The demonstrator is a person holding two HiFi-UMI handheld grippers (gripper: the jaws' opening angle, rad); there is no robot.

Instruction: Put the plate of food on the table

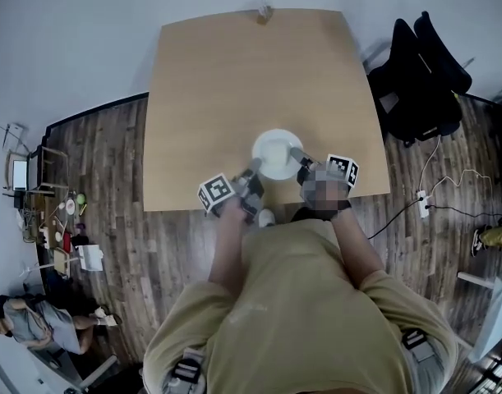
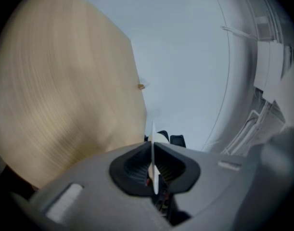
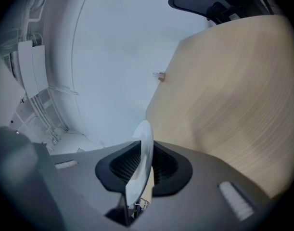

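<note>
A round white plate [image 1: 276, 153] hangs over the near edge of the wooden table [image 1: 234, 80], held from both sides. My left gripper [image 1: 252, 171] is shut on the plate's left rim, and the rim [image 2: 153, 165] shows edge-on between its dark pads. My right gripper [image 1: 298, 158] is shut on the right rim, where the plate [image 3: 143, 162] stands as a thin white disc between the pads. In the head view the plate's inside looks pale; no food can be made out on it.
A small object [image 1: 264, 11] stands at the table's far edge. A black chair with dark clothing [image 1: 419, 76] is to the right of the table, and cables with a power strip [image 1: 423, 205] lie on the wood floor. A seated person [image 1: 33, 322] is at the far left.
</note>
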